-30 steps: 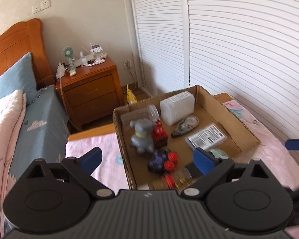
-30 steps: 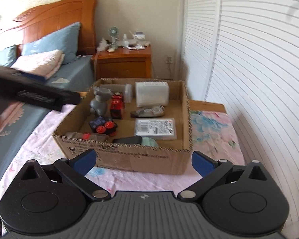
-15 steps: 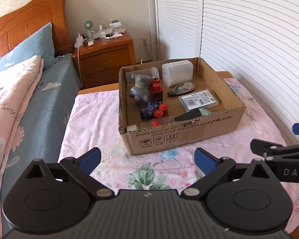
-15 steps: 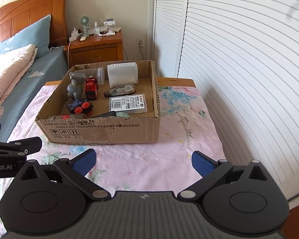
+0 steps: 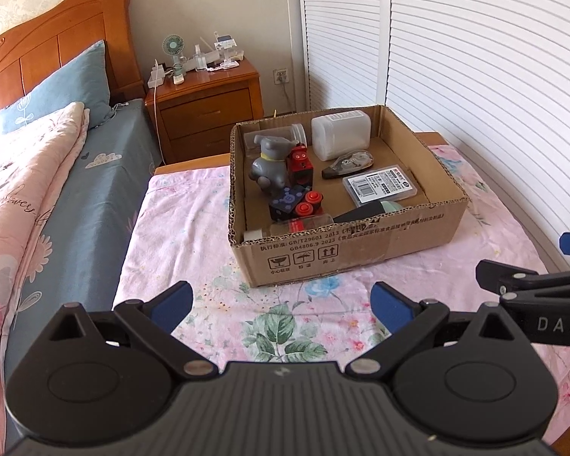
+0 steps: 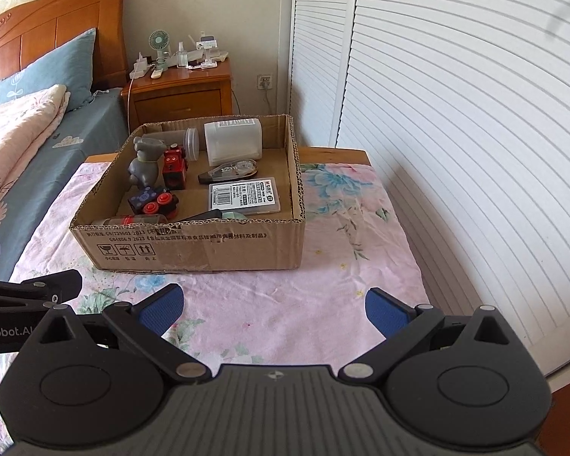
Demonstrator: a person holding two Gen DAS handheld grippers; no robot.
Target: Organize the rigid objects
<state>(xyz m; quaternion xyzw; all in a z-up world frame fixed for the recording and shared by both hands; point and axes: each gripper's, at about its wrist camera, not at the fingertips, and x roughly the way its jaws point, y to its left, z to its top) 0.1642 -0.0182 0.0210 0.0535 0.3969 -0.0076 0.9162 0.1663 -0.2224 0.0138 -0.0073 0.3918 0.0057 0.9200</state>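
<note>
An open cardboard box (image 5: 361, 250) (image 6: 193, 247) sits on a table with a pink floral cloth (image 5: 193, 228) (image 6: 342, 250). Inside lie a grey toy figure (image 5: 269, 167) (image 6: 145, 163), a red toy (image 5: 300, 163) (image 6: 174, 167), a dark block with red buttons (image 5: 296, 201) (image 6: 154, 201), a white plastic container (image 5: 340, 133) (image 6: 233, 140), a correction tape (image 5: 347, 163) (image 6: 230, 171), a labelled flat case (image 5: 382, 184) (image 6: 243, 197) and a small bottle (image 5: 296, 226). My left gripper (image 5: 281, 304) and right gripper (image 6: 273, 306) both hang open and empty in front of the box.
A bed with a pink quilt (image 5: 22, 190) and blue pillow (image 5: 57, 87) lies to the left. A wooden nightstand (image 5: 205, 102) (image 6: 178, 91) with a small fan stands behind the box. White louvred doors (image 5: 475, 76) (image 6: 456, 114) run along the right.
Both grippers have drawn back from above the box toward the near side of the table. They remain open and empty. The box contents have not moved.
</note>
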